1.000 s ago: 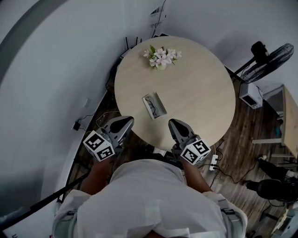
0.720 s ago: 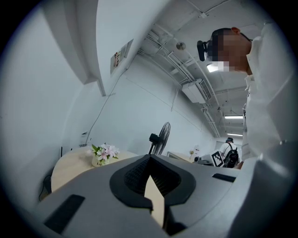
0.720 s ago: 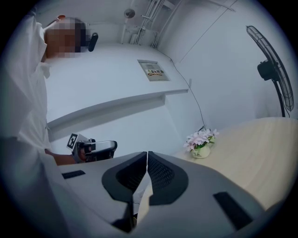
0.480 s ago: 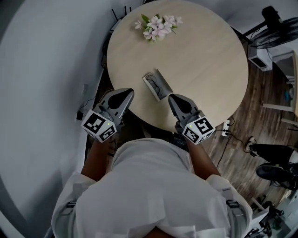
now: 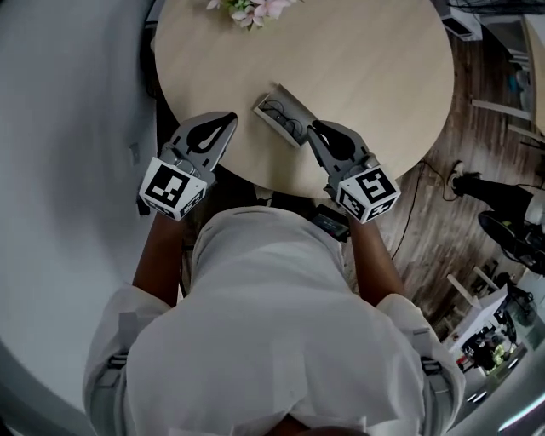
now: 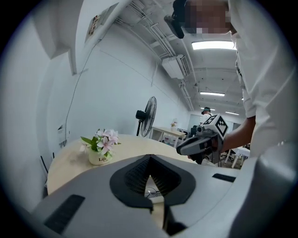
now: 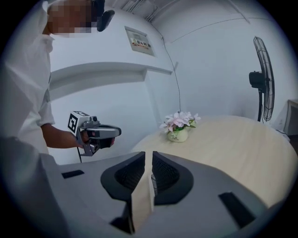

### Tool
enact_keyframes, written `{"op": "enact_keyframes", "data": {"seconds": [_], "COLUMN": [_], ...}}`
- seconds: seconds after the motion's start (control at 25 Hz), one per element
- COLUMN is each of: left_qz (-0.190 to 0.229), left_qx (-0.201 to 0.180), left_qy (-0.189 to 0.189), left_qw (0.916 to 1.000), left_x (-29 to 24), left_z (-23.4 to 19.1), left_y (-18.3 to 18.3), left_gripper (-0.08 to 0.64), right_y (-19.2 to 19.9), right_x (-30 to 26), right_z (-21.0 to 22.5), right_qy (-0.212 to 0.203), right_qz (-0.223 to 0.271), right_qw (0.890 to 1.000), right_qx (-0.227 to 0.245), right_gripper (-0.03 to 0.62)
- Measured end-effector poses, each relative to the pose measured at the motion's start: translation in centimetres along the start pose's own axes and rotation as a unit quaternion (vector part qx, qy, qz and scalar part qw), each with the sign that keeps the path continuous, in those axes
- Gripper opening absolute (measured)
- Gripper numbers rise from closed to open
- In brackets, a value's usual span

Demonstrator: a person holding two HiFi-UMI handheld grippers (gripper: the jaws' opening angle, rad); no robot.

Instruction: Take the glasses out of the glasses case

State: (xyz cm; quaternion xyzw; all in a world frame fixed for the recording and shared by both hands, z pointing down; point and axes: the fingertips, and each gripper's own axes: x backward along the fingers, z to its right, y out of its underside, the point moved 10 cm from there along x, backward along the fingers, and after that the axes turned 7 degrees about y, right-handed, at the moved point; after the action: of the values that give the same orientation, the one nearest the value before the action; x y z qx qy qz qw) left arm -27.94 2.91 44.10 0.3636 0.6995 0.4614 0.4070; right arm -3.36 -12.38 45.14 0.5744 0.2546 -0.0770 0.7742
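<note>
An open glasses case (image 5: 279, 115) lies near the front edge of the round wooden table (image 5: 375, 77), with dark-framed glasses (image 5: 287, 122) inside. My left gripper (image 5: 230, 117) hovers at the table edge, a little left of the case, jaws shut and empty. On the other side my right gripper (image 5: 315, 128) sits close by the case's right end, apart from it, also shut with nothing held. In the left gripper view a bit of the case (image 6: 151, 190) shows under the closed jaws, and the right gripper (image 6: 179, 149) is seen beyond.
A small pot of pink flowers (image 5: 251, 8) stands at the table's far side. A standing fan (image 7: 263, 79) and a white wall lie beyond the table. Cables and a wooden floor (image 5: 443, 213) are to the right.
Both grippers have come forward over the table edge towards the case. The head view has tipped, so the table and case sit higher in the picture.
</note>
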Motion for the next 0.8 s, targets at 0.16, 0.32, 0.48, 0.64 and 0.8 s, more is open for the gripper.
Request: {"op": "enact_keyframes", "data": {"seconds": [0.16,0.32,0.48,0.64,0.8], "left_qz": [-0.026,-0.057,-0.059,-0.066,-0.065], "left_qx": [0.01,0.041,0.064,0.081,0.08], "left_qy": [0.048,0.074,0.086,0.099,0.114], "left_qw": [0.9984,0.9948,0.9925,0.9896,0.9882], "left_x": [-2.5,-3.9,-4.6,-5.1,-5.8], "left_z": [-3.0,-4.7,-6.5,-7.4,-7.8], "left_y": [-2.1,-1.7,-0.2,0.5,0.7], "left_gripper": [0.012,0.012,0.012,0.012,0.012], "right_y": [-2.1,-2.5,-2.6,-2.9,-2.7], "right_x": [-2.2,-4.1,-6.2,-7.6,-9.0], "right_z": [1.2,2.0,2.0,2.3,3.3], "right_qy": [0.028,0.054,0.061,0.06,0.059], "right_qz": [-0.063,-0.107,-0.151,-0.203,-0.243], "right_qw": [0.998,0.993,0.985,0.976,0.967], "right_qx": [0.008,0.023,0.054,0.057,0.055], "right_gripper": [0.095,0.095,0.095,0.095,0.095]}}
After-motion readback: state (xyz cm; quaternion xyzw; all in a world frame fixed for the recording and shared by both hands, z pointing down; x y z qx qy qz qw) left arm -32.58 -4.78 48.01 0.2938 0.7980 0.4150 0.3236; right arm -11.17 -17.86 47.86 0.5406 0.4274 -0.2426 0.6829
